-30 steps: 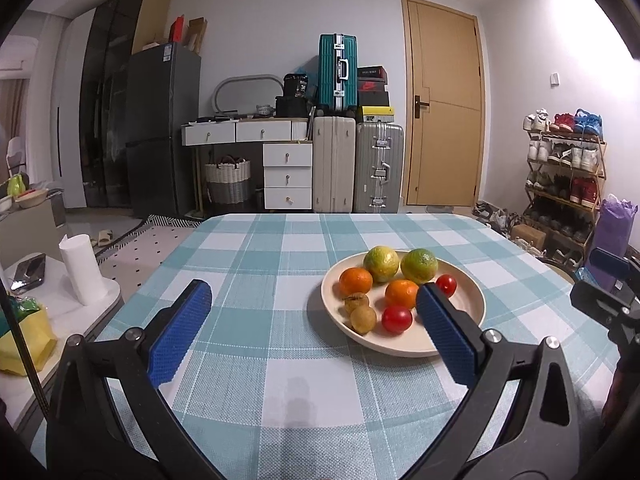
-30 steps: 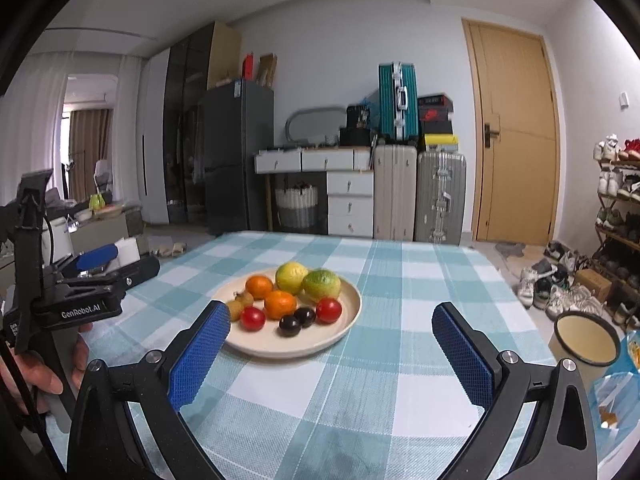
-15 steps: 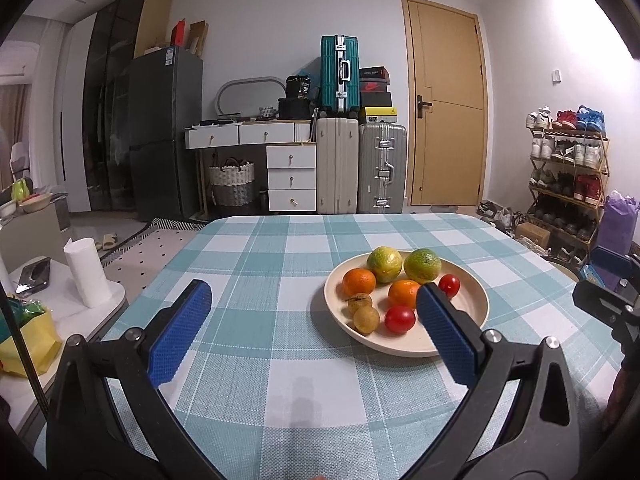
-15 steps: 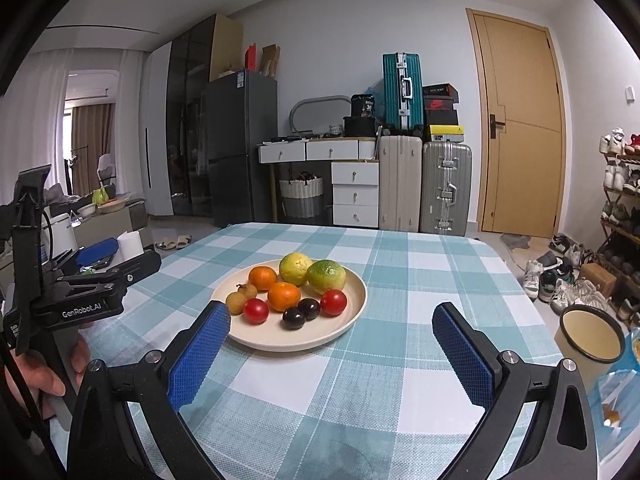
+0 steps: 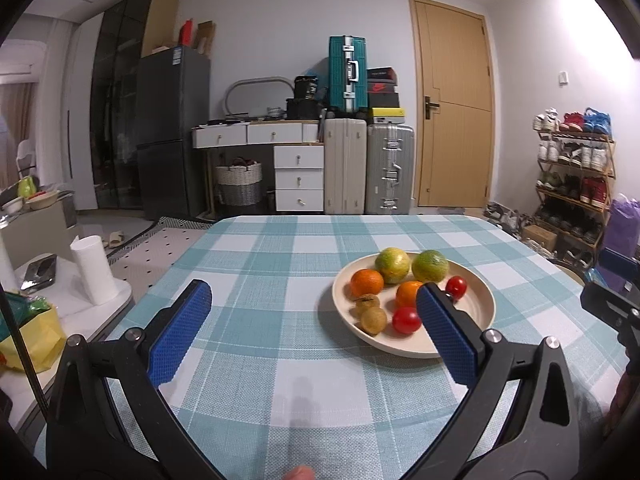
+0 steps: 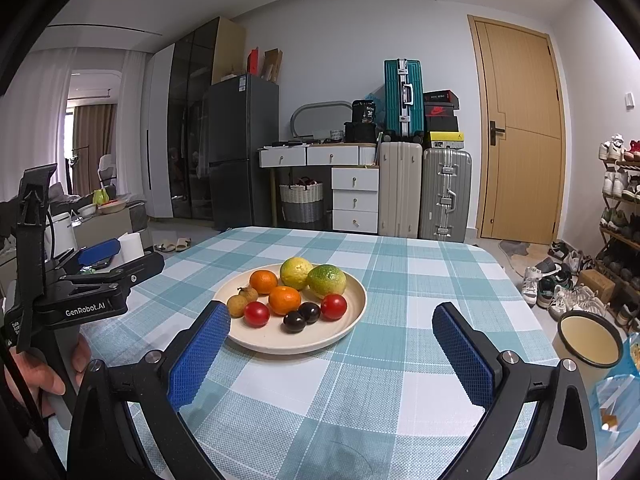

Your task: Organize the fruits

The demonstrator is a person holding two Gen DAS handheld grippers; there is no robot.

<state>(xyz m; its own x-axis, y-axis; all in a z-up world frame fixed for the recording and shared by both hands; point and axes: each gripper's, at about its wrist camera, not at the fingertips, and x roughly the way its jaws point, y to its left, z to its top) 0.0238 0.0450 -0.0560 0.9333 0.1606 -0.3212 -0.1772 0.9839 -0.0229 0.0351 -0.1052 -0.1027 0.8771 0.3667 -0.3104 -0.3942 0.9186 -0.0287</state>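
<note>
Cream plate [image 6: 352,322] on the checked tablecloth [image 6: 400,380], ahead of both tongs and holding all the fruit in view. Whether that is the sorted state or the pile awaiting sorting cannot be judged from here.

- Left gripper [image 5: 316,330]: pads apart, empty; plate ahead, toward its right pad.
- Right gripper [image 6: 332,346]: pads apart, empty; plate ahead, toward its left pad.
- Two green-yellow citrus [image 6: 326,280], two oranges [image 6: 285,300] — firm, rounded, likely to roll; take across the widest part.
- Two red tomatoes [image 6: 257,314], two dark plums [image 6: 295,321] — smooth, probably soft and slippery; light squeeze.
- Two brown longans [image 6: 237,306] — small, light, thin-shelled.
</note>
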